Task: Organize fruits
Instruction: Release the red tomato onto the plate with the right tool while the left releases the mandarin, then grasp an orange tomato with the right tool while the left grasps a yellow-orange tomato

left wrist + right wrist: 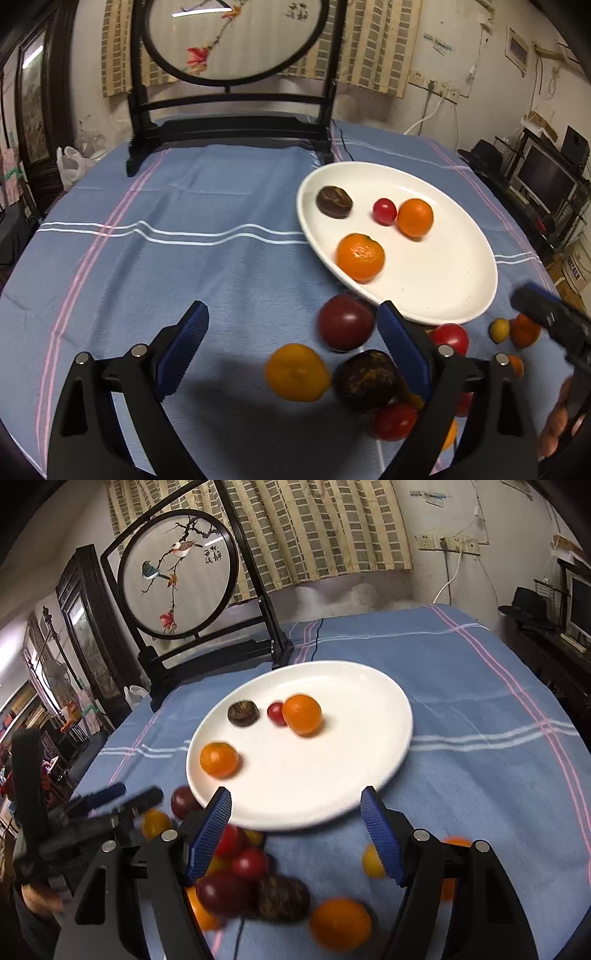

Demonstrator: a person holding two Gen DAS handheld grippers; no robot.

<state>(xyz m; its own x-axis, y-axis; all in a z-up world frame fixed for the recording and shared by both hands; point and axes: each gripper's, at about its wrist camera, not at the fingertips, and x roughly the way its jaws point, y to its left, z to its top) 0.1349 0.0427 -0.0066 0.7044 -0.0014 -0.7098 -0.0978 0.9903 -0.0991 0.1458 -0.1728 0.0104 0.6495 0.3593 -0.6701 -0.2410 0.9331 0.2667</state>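
Blue cotton cloth with pink and white stripes (pixel 155 206) covers the table, and on it sits a round white ceramic plate (pixel 332 794), at about two o'clock in the left wrist view and near centre in the right wrist view. On the plate lie four fruits: a glossy orange mandarin (pixel 219 759) near the nine o'clock rim, a second orange mandarin (pixel 302 714) toward twelve o'clock, a small shiny red cherry tomato (pixel 276 713) touching that second mandarin's left side, and a dark brown wrinkled round fruit (pixel 242 712) just left of the tomato. Loose fruit is heaped on the cloth off the plate's six o'clock edge: a dark red plum (pixel 346 322) just beside the rim, a blurred orange mandarin (pixel 297 372), another dark brown wrinkled fruit (pixel 367 381), red tomatoes (pixel 394 421) and small yellow fruits (pixel 499 329), all smeared by motion. The left gripper (pixel 291 334) has its blue ribbed jaws spread wide with nothing pressed between them. The right gripper (pixel 297 834) likewise has its jaws parted and grips nothing. Behind the plate, at twelve o'clock, stands a black wooden frame holding a round embroidered bird panel (pixel 177 572).
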